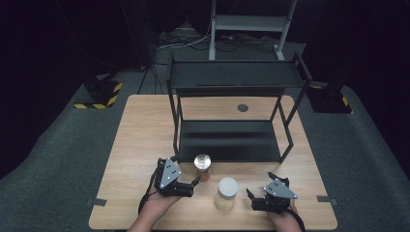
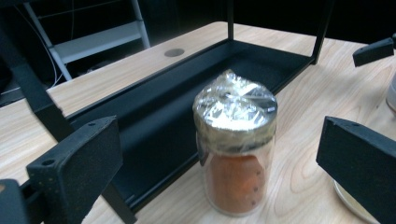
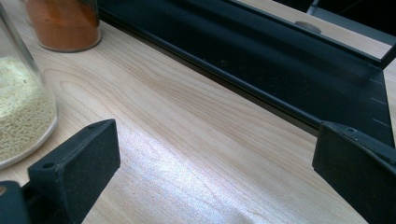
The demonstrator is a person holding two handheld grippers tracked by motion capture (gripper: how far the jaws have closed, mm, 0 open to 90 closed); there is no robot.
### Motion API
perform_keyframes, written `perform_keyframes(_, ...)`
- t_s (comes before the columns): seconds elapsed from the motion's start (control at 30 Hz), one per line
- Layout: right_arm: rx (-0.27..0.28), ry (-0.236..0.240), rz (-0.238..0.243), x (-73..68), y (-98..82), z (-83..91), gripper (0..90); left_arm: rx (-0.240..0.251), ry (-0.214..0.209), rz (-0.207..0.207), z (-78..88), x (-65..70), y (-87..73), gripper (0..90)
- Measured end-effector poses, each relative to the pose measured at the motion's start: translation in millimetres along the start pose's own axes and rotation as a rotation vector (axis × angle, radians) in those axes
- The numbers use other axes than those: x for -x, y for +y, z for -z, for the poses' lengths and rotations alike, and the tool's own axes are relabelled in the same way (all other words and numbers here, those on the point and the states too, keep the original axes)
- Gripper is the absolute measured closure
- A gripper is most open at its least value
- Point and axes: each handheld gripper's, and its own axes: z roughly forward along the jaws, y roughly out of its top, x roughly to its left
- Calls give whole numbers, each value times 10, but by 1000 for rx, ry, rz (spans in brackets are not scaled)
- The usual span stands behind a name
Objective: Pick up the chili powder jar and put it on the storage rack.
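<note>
Spice jar (image 2: 236, 154), centre of frame: glass, smooth, breakable, foil-wrapped lid | your left gripper (image 1: 186, 186) is spread wide, holding nothing | grip the glass body below the lid.

Dark room, grey carpet (image 1: 58, 159), wooden table (image 1: 140, 140)

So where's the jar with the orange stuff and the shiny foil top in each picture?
High view: the foil-topped jar stands low in the middle, just in front of the black shelf rack.
Left gripper view: it stands in the centre, ahead of the open jaws.
Right gripper view: its orange bottom sits at the top left corner.
Shared landmark: the rack's bottom shelf, right behind the jar.
</note>
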Motion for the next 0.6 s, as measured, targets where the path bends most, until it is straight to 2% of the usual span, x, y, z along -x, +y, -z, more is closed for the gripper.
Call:
perform_keyframes(0.2,1,0,-3,4,-2,1,1,7,-11,-2,-114,-5,22,5)
perform_keyframes(0.6,1,1,-7,8,-2,0,1,1,-31,27,-323,-30,-9,5)
